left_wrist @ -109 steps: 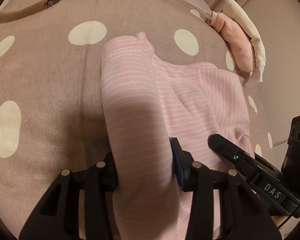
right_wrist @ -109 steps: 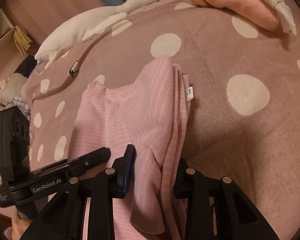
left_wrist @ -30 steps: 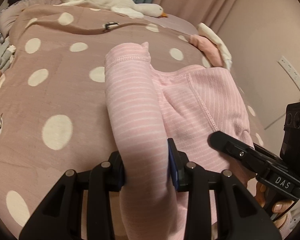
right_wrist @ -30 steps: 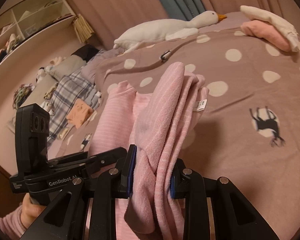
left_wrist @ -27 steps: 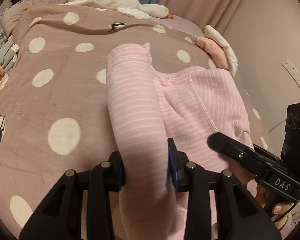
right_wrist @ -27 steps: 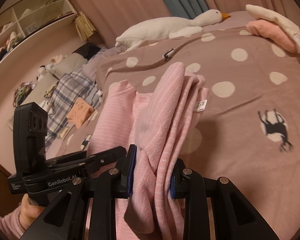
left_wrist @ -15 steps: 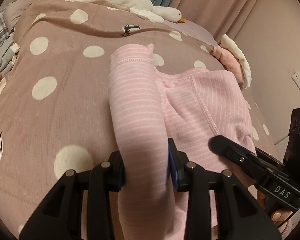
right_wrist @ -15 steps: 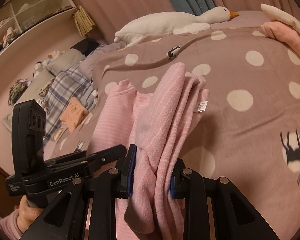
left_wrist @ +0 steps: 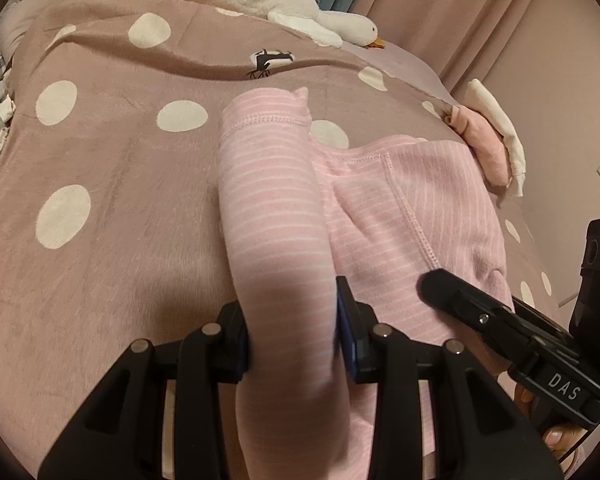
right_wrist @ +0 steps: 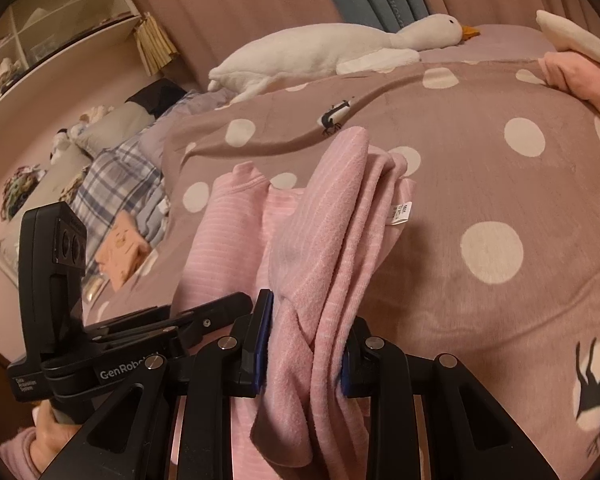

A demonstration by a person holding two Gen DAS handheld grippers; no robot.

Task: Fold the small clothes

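Here both claws, left claw (left_wrist: 294,340) and right claw (right_wrist: 304,344), clamp the pink garment (left_wrist: 276,216).

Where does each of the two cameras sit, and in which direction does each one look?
Left wrist: sits on the left gripper, looks along its fingers over the pink striped garment and dotted blanket; the right gripper shows at right.
Right wrist: sits on the right gripper, looks across the bed toward the shelves; the left gripper and a hand show at left.
Shared: garment, blanket, plush goose.
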